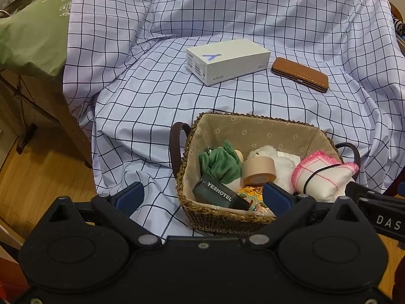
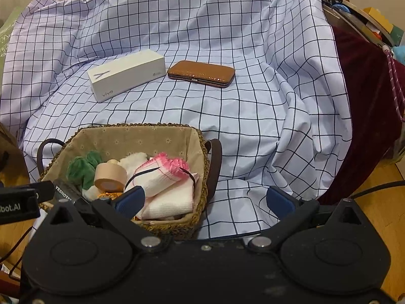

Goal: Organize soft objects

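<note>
the left gripper hovers at the near edge of the scene with its blue-padded fingers spread wide apart and nothing between them. the right gripper does the same, fingers wide apart and empty, its left one just above the near corner of the woven basket.

the basket sits near, on a checked sheet that is draped in loose folds over whatever lies beneath. it has a beige floral liner and dark loop handles at both ends. inside it, from left to right in the left wrist view: a green fabric piece, a dark box marked yeshotel leaning at the near wall, a roll of tan tape on its side, a white plush toy behind the tape, and a folded white cloth with pink edging bound by a black elastic band. a yellow patterned cloth shows under the tape.

farther back on the sheet lie a white vivo phone box and, just to its right, a brown leather case, the two close but apart. a green cloth covers furniture at far left, and a dark red cloth hangs at right.
</note>
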Available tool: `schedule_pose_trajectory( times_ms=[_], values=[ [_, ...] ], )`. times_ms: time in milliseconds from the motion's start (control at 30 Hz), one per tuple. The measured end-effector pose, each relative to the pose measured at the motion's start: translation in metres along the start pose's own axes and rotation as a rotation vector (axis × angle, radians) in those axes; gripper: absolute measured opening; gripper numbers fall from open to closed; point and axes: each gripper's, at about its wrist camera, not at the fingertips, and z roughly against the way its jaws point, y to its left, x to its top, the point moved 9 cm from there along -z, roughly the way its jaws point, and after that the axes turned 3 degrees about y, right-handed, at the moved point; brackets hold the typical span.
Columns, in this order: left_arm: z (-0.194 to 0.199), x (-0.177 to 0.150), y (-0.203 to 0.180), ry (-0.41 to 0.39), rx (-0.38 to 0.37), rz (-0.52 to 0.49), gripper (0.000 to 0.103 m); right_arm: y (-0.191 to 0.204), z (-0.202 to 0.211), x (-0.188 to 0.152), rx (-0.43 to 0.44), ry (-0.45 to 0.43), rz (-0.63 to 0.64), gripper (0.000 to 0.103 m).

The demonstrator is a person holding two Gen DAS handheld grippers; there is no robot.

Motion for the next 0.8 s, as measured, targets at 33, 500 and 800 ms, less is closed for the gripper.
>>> schedule_pose_trajectory(
  times_ms=[33,500,800],
  values=[
    [-0.0005,0.0004,0.0002,0.001,0.001,0.001,0.097,-0.0002,-0.0006,0.0000,0.001,0.003,-0.001,0.103],
    [-0.0026,-0.0017,0.0010,0.014,-0.002,0.006,0.097,0.0000,-0.0013,-0.0002,0.005,0.010,-0.001,0.103],
    [-0.0035,-0.0019,0.0018,0.019,-0.002,0.014,0.097,0.0013,-0.0023,-0.0020,0.008,0.016,-0.003,0.103]
  ],
)
